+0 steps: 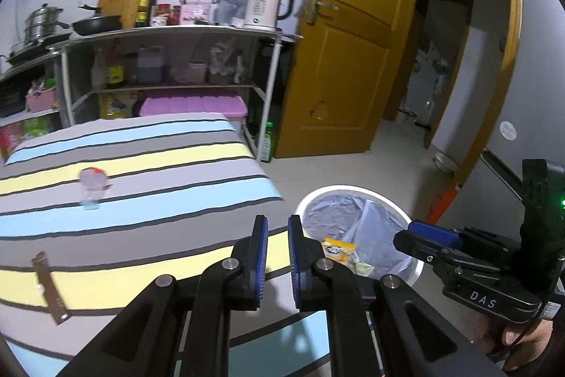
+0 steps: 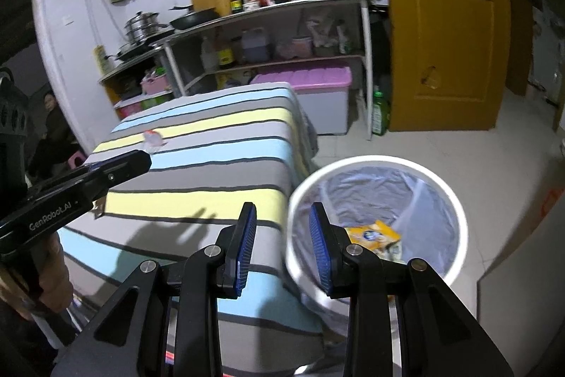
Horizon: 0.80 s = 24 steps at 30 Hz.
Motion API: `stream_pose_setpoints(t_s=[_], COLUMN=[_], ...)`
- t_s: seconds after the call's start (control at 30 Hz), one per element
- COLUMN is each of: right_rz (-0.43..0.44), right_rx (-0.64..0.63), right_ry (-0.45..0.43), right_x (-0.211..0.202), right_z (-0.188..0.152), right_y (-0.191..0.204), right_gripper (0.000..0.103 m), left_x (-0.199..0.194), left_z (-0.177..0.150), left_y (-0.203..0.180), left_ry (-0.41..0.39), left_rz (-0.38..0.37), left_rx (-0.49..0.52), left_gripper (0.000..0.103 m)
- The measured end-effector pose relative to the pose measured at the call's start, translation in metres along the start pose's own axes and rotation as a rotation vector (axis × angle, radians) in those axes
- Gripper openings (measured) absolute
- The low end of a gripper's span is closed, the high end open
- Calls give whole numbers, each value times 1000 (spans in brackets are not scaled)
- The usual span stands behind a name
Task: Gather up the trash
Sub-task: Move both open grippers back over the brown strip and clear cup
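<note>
Clear, crumpled plastic, the small bottle (image 1: 92,187) with a reddish top lies on the striped bedspread (image 1: 148,172), well apart from the lined bin (image 1: 356,225); it looks light, springy and slick, so pinching across its middle seems safest. Left gripper (image 1: 277,257) stands narrowly parted and right gripper (image 2: 282,248) wider, both empty.

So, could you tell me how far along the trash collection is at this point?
Partly done: a yellow wrapper already lies in the white bin. Nothing is in hand; the left gripper and right gripper both show empty gaps. Still left on the striped table: a clear plastic bottle and a brown strip.
</note>
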State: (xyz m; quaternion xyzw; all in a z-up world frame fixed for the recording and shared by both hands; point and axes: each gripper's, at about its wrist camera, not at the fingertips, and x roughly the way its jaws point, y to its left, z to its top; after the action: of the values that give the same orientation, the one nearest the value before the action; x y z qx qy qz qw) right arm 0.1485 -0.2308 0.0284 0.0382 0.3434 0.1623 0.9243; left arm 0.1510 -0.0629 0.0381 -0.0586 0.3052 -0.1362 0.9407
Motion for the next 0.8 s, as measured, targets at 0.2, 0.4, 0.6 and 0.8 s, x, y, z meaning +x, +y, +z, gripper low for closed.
stream_pose_setpoints(t_s=[0.2,0.4,0.6,0.8], right_rz=[32,67,107,136], right_rx=[-51,-85,-126,-148], right_ry=[8,-2,3,0], right_x=[2,1,5,9], right_z=[0,-1,-3,-1], right_y=[32,56,83,100], right_gripper=[32,32,32,36], left_x=[-23,-47,-65,-76], left_z=[-6,-17,-26,-34], left_y=[26,55,79,103], left_ry=[-23,-40,-53,-59], left_rz=[47,102,162,214], left_rx=[-35,-63,-93,-124], left_gripper=[10,10,11,19])
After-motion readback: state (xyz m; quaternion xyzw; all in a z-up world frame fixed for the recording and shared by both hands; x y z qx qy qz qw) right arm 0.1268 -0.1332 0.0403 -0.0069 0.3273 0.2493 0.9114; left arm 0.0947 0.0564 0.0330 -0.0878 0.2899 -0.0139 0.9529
